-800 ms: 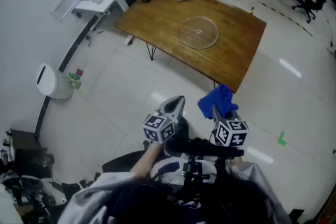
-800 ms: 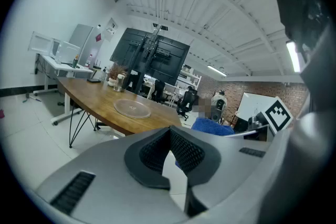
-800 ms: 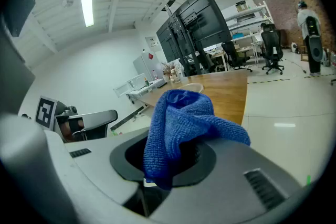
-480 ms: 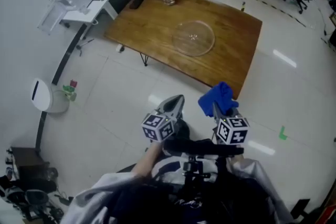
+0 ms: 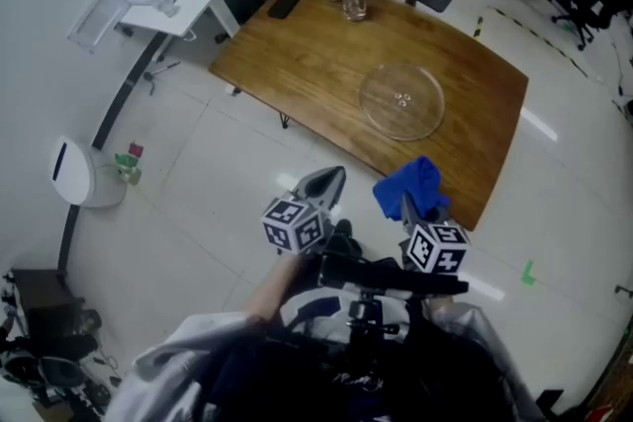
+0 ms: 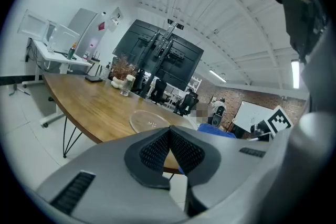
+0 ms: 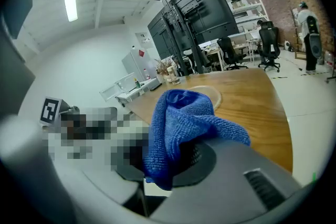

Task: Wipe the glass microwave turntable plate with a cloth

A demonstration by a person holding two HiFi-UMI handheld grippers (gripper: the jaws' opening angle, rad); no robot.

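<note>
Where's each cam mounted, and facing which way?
Head view: on the person's head, steeply down at the wooden table and glass turntable plate; shows left gripper, right gripper, sleeves.
Left gripper view: on the left gripper, along its shut, empty jaws toward the table.
Right gripper view: on the right gripper, along jaws shut on the blue cloth, tableward.
Shared: all three show the plate and cloth.

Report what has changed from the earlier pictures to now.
The person has come nearer the wooden table: its edge and the glass turntable plate now sit closer to both grippers. Nothing taken or let go: the right gripper stays shut on the blue cloth, the left gripper shut and empty, plate untouched.
</note>
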